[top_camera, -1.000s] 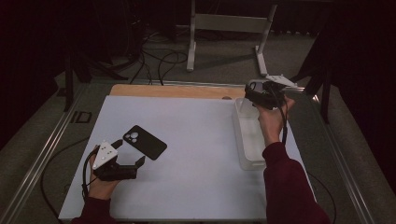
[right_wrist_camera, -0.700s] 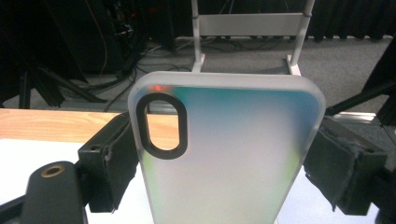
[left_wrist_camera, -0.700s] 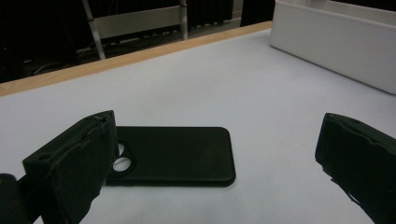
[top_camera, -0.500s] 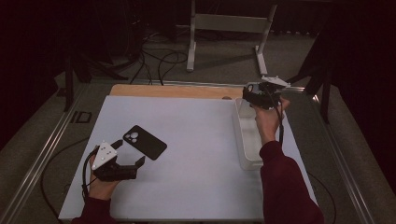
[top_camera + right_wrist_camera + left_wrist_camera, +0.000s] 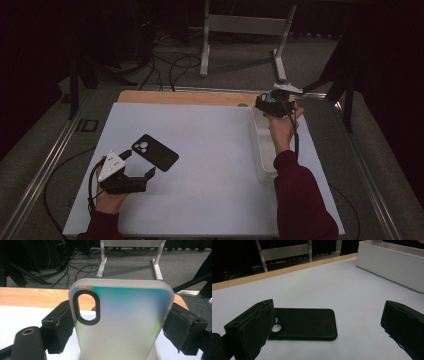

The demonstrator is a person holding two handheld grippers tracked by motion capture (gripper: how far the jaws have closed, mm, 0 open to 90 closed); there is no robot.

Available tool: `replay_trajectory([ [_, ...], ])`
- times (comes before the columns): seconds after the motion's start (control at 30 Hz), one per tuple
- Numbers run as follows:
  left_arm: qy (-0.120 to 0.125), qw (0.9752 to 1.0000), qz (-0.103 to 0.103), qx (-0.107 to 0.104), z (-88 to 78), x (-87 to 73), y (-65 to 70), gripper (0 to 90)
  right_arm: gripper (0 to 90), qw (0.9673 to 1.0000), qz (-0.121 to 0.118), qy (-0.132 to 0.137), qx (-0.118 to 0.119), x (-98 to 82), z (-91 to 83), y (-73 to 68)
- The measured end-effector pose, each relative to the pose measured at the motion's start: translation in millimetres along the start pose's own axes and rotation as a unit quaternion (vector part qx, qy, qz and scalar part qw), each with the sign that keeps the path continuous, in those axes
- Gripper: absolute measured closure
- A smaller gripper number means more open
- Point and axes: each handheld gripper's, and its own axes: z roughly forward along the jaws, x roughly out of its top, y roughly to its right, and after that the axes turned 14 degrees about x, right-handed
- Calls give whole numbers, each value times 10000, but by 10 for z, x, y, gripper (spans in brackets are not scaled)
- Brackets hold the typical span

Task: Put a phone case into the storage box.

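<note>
Two phone cases are in play. The right gripper (image 5: pixel 272 104) clamps one translucent, iridescent phone case (image 5: pixel 120 322) upright between its jaws, above the far end of one white bin (image 5: pixel 260 150). One black phone case (image 5: pixel 304 323) lies flat on the white table (image 5: pixel 210 150), just ahead of the left gripper (image 5: pixel 140 165), whose jaws stand wide and empty.
</note>
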Motion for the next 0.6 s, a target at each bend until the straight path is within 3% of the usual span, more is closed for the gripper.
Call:
replay_trajectory([
  [0.6, 42, 10000, -86, -28, -15, 4, -16, 0, 163, 9991, 113, -365, -172, -101, 157, 62],
])
